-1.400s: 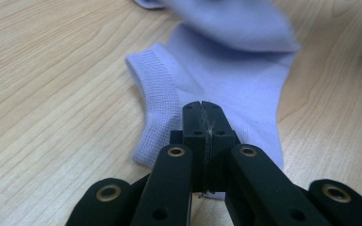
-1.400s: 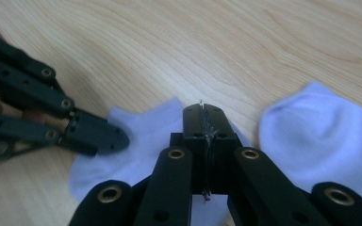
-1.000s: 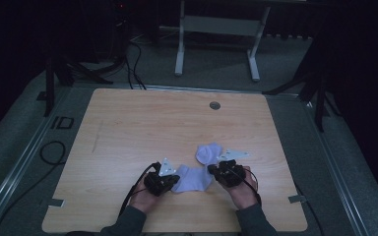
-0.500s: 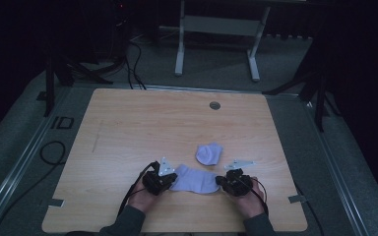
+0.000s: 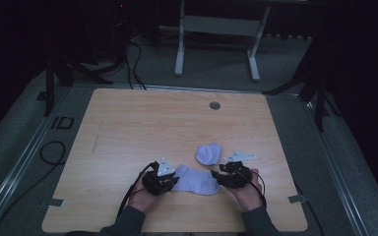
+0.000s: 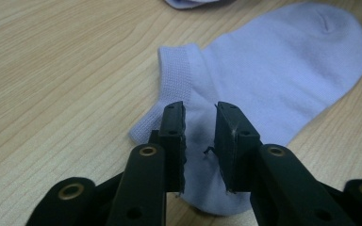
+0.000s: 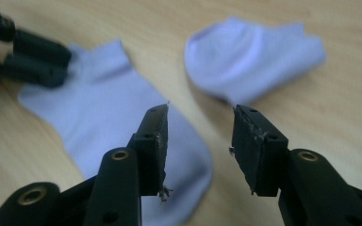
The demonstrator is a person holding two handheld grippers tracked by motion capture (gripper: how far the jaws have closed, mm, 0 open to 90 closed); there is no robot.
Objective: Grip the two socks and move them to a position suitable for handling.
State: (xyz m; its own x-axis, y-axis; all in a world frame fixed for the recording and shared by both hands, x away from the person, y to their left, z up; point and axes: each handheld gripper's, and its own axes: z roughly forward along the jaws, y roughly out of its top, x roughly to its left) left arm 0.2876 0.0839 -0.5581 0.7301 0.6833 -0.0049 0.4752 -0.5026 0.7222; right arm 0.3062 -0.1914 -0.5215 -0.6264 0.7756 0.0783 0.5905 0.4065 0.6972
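The flat pale-lilac cotton sock (image 5: 195, 180) lies released between the left gripper (image 6: 200, 141) and right gripper (image 7: 199, 148), whose jaws have just been opening, on the light wooden table (image 5: 142, 123); dark room.

The table (image 5: 142, 123) has a light wood surface with fine straight grain, and it looks smooth with a soft sheen. The flat sock (image 6: 273, 70) is pale lilac knitted cloth, matt and soft, and its cuff has a tighter ribbed weave. The second sock (image 7: 252, 56) is of the same matt cloth. The jaws of the left gripper (image 6: 200, 127) and right gripper (image 7: 199, 136) look like black matt plastic with brass-coloured rivets, and their pads are rough and worn at the edges.
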